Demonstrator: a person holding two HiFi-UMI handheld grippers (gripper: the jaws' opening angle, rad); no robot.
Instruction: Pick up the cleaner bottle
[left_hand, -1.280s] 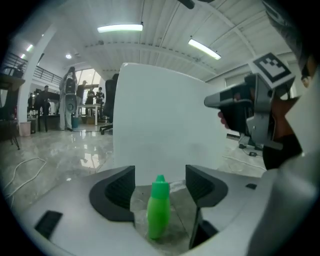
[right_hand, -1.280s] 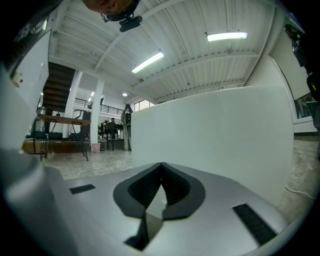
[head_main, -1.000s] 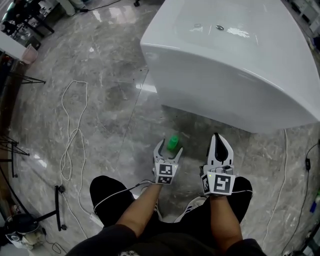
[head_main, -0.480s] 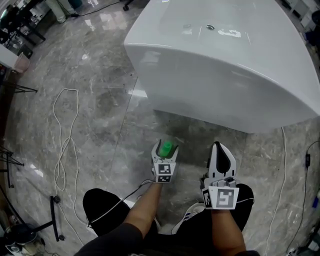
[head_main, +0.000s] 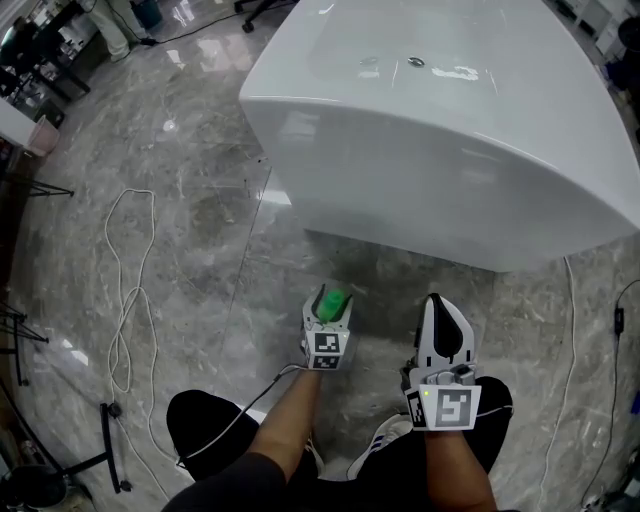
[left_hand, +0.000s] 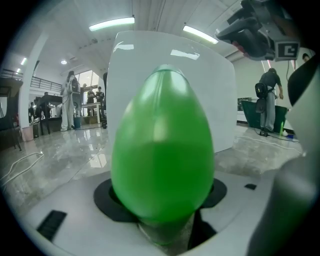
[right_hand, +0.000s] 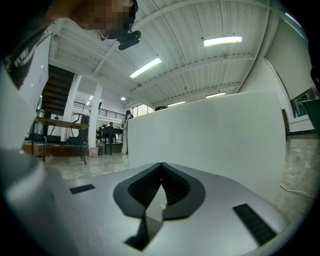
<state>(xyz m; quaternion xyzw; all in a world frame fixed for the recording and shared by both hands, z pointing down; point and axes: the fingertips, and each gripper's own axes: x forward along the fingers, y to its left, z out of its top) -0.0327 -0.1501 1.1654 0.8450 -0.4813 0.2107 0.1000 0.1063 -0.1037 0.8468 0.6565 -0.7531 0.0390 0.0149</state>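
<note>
The cleaner bottle (head_main: 331, 301) stands on the marble floor just in front of my feet; only its green egg-shaped cap shows from above. My left gripper (head_main: 329, 297) is down over it, jaws closing, with the cap filling the gap and both fingers against its sides. In the left gripper view the green cap (left_hand: 162, 150) fills the middle between the black pads. My right gripper (head_main: 435, 303) hangs to the right of the bottle, apart from it, shut and holding nothing; its pads (right_hand: 172, 187) meet in a thin slit.
A big white block-shaped counter (head_main: 450, 130) rises right behind the bottle. A white cable (head_main: 125, 280) loops over the floor at the left, with a black stand foot (head_main: 110, 440) beside it. My knees and a shoe (head_main: 375, 450) are below the grippers.
My left gripper came down over the green cap and its jaws drew in around it. The head view shifted, so the counter sits lower and larger. The right gripper stayed put.
</note>
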